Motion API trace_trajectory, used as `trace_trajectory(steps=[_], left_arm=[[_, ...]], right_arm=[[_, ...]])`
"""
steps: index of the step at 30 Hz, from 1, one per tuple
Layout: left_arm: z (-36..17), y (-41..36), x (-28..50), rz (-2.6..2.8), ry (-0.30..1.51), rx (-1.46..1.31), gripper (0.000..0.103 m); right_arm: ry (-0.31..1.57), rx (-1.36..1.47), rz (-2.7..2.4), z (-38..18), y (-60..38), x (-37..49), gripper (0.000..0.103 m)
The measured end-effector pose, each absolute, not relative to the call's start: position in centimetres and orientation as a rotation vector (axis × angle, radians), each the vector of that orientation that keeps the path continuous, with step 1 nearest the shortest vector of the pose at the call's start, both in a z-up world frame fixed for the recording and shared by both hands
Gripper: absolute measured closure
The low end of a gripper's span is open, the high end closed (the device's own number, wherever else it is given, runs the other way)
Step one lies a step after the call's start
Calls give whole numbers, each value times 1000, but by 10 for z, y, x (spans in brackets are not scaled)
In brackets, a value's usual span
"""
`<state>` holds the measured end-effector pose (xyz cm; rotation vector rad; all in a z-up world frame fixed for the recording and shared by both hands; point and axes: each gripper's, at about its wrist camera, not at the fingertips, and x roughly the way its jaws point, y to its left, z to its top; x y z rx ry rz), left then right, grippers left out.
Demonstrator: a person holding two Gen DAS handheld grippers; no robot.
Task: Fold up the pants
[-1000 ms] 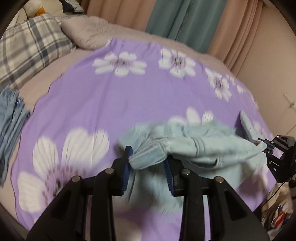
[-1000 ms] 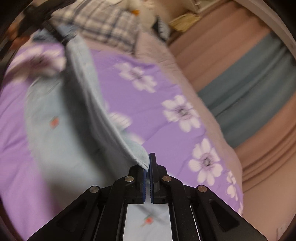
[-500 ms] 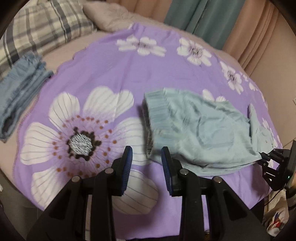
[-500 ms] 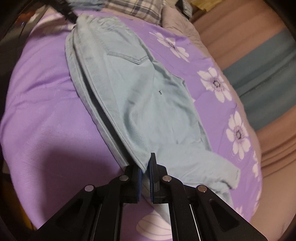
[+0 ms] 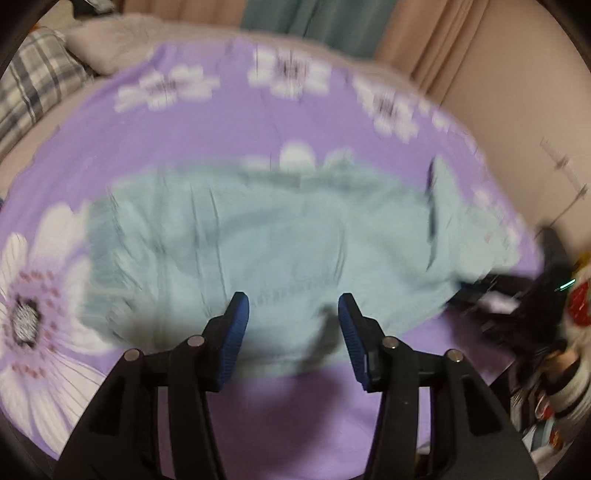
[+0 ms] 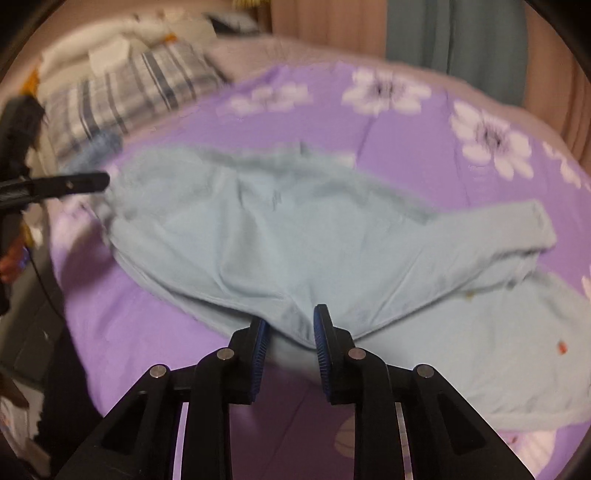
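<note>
Light blue pants (image 5: 277, 229) lie spread across the purple flowered bedspread (image 5: 221, 122). My left gripper (image 5: 291, 306) hovers over their near edge, its jaws opening, and the cloth lies below the blue pads without being pinched. In the right wrist view the pants (image 6: 295, 236) stretch from the left towards a leg end at the right. My right gripper (image 6: 290, 325) is opening too. A folded edge of the pants sits between its pads, which do not press on it. One black finger (image 6: 74, 183) of the left gripper shows at the far left. The left wrist view is blurred.
A plaid pillow (image 6: 140, 88) and a folded blue garment (image 6: 96, 147) lie at the head of the bed. A beige pillow (image 5: 110, 44) sits near the curtains (image 5: 314, 18). Clutter (image 5: 554, 350) stands beside the bed's right edge.
The pants went from hanging between both grippers to lying flat on the bedspread. Both grippers let go and their jaws parted. The left gripper swung right, over the pants.
</note>
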<state>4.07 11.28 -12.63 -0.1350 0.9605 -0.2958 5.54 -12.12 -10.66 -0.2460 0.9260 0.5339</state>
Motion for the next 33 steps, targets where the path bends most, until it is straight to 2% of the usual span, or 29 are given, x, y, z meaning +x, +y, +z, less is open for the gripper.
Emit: trace_trajectory(steps=[3,5,6,7,9,12,16,19,27,30,33], left_arm=[[-141,111,35,-294,961,-94,53],[-138,115,34,-292,973,-95,53],[-135,117,35,-286,978,-108,53],[-132,118,35,-282,980,-115,53],[-125,115,38,-274,981,-106,53],[-114,98,43,-332,965,-115,53],[-101,46,46,-473,949,-104,53],[-105,-1,54,-571,973,-63,53],[-123,-58,71,-629,1032,47,55],[-126,-61,71,-638,1044,63,55],[-126,-61,67,-646,1042,72,56]], right_arm=[[908,-285,562,-106,-121,47,78],[917,-266,590,-99,-132,44,70],[919,-264,585,-96,-139,44,63],[914,-262,560,-93,-148,44,61],[909,-189,515,-86,-176,51,61],[916,71,398,-79,-239,75,61],[880,442,243,-80,-312,114,61],[866,620,189,-87,-340,150,61],[999,753,29,-116,-355,222,61],[970,790,31,-119,-365,226,72],[947,808,54,-118,-371,225,74]])
